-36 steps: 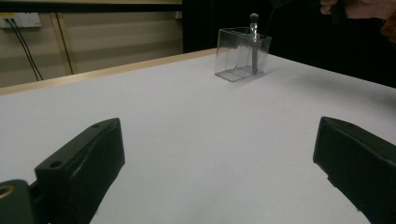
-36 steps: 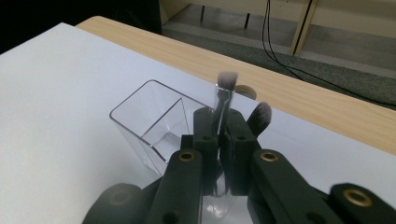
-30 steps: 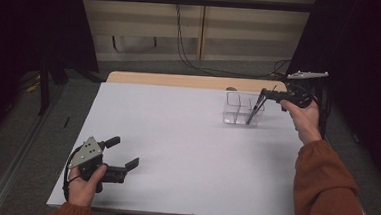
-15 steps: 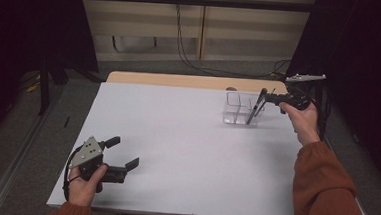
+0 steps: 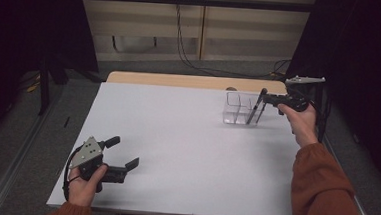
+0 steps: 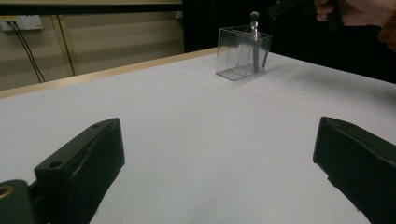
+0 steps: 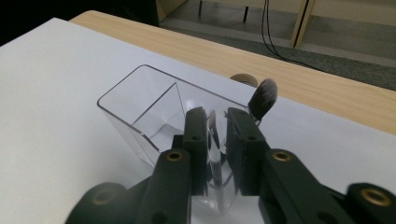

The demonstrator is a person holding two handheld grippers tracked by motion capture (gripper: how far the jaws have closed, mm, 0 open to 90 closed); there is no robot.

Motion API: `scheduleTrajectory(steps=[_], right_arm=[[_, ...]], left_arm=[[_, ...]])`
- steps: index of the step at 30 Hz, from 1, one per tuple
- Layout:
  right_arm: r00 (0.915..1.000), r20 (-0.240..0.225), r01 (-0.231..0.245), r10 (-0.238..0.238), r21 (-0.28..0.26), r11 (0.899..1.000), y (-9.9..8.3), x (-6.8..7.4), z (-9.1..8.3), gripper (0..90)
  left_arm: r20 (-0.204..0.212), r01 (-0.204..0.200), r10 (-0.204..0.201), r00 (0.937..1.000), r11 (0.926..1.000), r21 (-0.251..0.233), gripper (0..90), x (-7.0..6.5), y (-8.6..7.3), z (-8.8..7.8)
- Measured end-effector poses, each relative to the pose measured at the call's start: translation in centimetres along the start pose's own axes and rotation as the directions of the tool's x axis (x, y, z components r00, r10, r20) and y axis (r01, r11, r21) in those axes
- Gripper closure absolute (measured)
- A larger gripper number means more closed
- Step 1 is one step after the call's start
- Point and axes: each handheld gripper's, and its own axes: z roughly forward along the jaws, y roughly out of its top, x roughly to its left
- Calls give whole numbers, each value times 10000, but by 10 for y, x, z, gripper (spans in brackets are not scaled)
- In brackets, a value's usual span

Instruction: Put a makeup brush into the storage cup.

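Observation:
A clear plastic box [image 5: 234, 109] with a divider stands at the far right of the white table [image 5: 186, 137]. A make-up brush [image 5: 255, 107] leans in it, bristle head [image 7: 263, 103] up. My right gripper [image 5: 265, 98] hovers over the box's right end. Its jaws have just been opening and now stand a little apart, with the brush handle [image 7: 214, 135] between them and a gap at the pads. Near the front left corner my left gripper [image 5: 124, 153] is held low over the table. It is open and nothing lies between its fingers [image 6: 84, 158]. From there the box [image 6: 240, 53] shows far off.
A bare wooden strip [image 5: 195, 81] runs along the table's far edge, with a small round thing [image 7: 243, 79] on it behind the box. Cables [image 5: 182, 42] hang down the back wall to the floor. Dark curtains flank both sides.
The right hand has shifted only slightly over the box, and the brush still leans inside it. The left hand has stayed where it was.

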Motion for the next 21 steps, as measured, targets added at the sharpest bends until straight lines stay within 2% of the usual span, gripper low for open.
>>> scheduleTrajectory(steps=[5, 8, 14, 15, 16, 17, 19, 21], right_arm=[[9995, 207, -234, 242, -337, 9992, -6, -3, -3, 548], [9992, 56, -389, 392, -461, 9982, -8, -4, -5, 461], [9994, 82, -316, 322, -700, 9970, -12, -3, -6, 319], [9994, 182, -278, 293, -751, 9968, -12, -3, -6, 277], [9991, 263, -324, 344, -741, 9967, -13, -2, -5, 194], [9985, 423, -315, 346, -715, 9969, -14, -2, -5, 139], [9989, 389, -228, 258, -768, 9968, -16, -1, -5, 135], [9991, 263, -318, 341, -821, 9961, -18, 0, -6, 88]], left_arm=[[-19, -14, 15, 10000, 10000, 39, 21, 0, 0, 1], [-45, 17, -17, 10000, 10000, 23, 21, 0, 0, 2], [-42, -57, 57, 10000, 10000, 41, 21, 1, 0, 1], [-44, -67, 67, 10000, 10000, 52, 21, 1, 0, 2], [-43, 46, -46, 10000, 10000, -6, 20, 0, 0, 2], [-21, -30, 30, 10000, 10000, 16, 21, 0, 0, 2], [-18, -6, 7, 10000, 10000, 1, 21, 0, 0, 2], [-31, -7, 7, 10000, 10000, -29, 20, 0, 1, 2]])
